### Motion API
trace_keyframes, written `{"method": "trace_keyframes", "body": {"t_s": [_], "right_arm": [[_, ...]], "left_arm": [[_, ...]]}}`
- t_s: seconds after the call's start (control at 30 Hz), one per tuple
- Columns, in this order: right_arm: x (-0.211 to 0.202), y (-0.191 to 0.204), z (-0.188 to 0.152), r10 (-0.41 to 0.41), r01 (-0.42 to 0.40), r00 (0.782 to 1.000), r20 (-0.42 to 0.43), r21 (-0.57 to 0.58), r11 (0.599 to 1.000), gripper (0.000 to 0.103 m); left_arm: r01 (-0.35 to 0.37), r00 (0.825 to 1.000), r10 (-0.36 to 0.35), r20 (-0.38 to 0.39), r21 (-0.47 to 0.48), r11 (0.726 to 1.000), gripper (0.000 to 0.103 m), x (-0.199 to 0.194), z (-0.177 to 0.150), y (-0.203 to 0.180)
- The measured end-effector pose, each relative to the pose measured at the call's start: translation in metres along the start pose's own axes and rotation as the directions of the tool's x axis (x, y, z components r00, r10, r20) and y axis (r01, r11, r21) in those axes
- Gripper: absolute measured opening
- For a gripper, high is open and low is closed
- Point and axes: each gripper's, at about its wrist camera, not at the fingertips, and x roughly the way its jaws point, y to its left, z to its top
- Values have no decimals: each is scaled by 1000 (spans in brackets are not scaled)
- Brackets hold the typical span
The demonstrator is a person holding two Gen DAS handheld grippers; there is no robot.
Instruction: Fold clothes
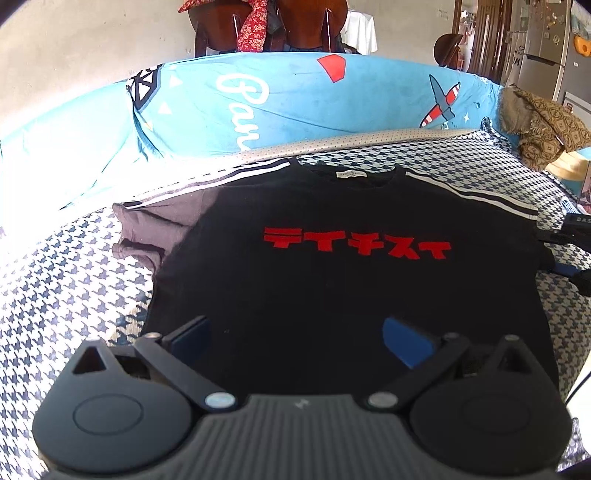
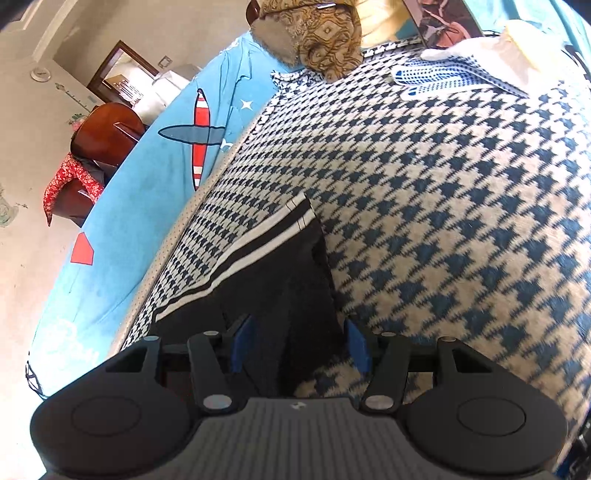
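A black T-shirt with red characters and white shoulder stripes lies flat, front up, on a houndstooth cover. My left gripper is open just above the shirt's lower hem, with nothing between its blue-padded fingers. My right gripper is also open, low over the striped sleeve, whose black cloth lies between its fingers. In the left wrist view the right gripper shows at the frame's right edge by that sleeve. The other sleeve lies slightly rumpled.
A blue printed sheet rises behind the cover. A brown patterned cloth is heaped at the far right corner, and white dotted fabric lies beyond the sleeve. Wooden chairs stand behind. Bare houndstooth cover lies right of the shirt.
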Motion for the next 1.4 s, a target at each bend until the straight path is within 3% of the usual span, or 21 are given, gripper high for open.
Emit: {"method": "trace_keyframes", "body": {"t_s": [0.33, 0.43, 0.5, 0.7, 1.07, 1.4], "right_arm": [[19, 5, 6, 26, -25, 999, 37, -36, 999, 52], [22, 6, 6, 24, -22, 999, 45, -44, 999, 40], [24, 4, 7, 23, -21, 999, 49, -38, 999, 24], [25, 1, 8, 17, -16, 999, 50, -23, 1000, 11], [14, 38, 3, 35, -17, 993, 109, -160, 987, 9], [16, 100, -26, 112, -65, 989, 99, -384, 921, 8]], "left_arm": [[25, 1000, -25, -4, -10, 1000, 103, -2, -2, -5], [23, 1000, -23, -6, -11, 1000, 103, -1, -2, -6], [24, 1000, -24, -9, -14, 1000, 103, -1, -3, -6], [23, 1000, -23, -8, -17, 1000, 103, -1, -3, -6], [12, 1000, -12, -11, -15, 1000, 103, -1, -5, -7], [15, 1000, -15, -13, -24, 1000, 103, -2, -6, -4]]}}
